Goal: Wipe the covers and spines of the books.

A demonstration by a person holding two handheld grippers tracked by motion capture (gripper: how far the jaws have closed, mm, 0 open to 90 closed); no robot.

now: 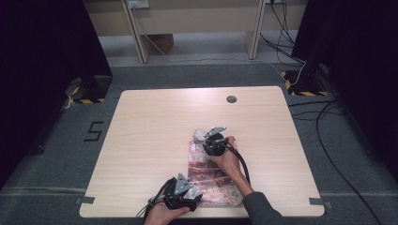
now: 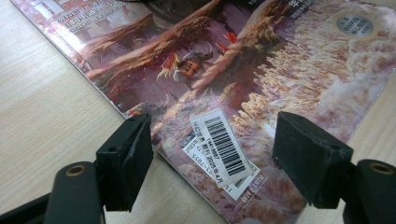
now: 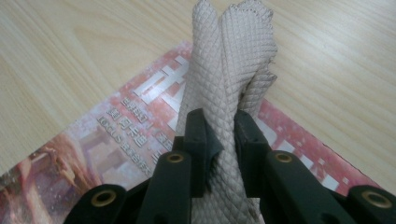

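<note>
A magazine (image 1: 213, 180) with a reddish-brown cover lies flat on the wooden table (image 1: 155, 126), near the front edge. In the left gripper view the magazine (image 2: 261, 70) shows a white barcode sticker (image 2: 224, 144) at its near corner. My left gripper (image 2: 215, 154) stands open, its jaws set wide on either side of that corner; in the high view the left gripper (image 1: 196, 197) sits at the magazine's front left corner. My right gripper (image 3: 224, 135) is shut on a beige quilted cloth (image 3: 224, 70), bunched upright over the magazine's (image 3: 116, 135) far end. The cloth (image 1: 199, 133) pokes out beyond the right gripper (image 1: 205, 139).
A round cable hole (image 1: 231, 99) sits near the table's far edge. Bare wood stretches to the left and right of the magazine. Cables (image 1: 328, 140) run over the grey floor at the right, and a "5" (image 1: 94, 131) is marked on it at the left.
</note>
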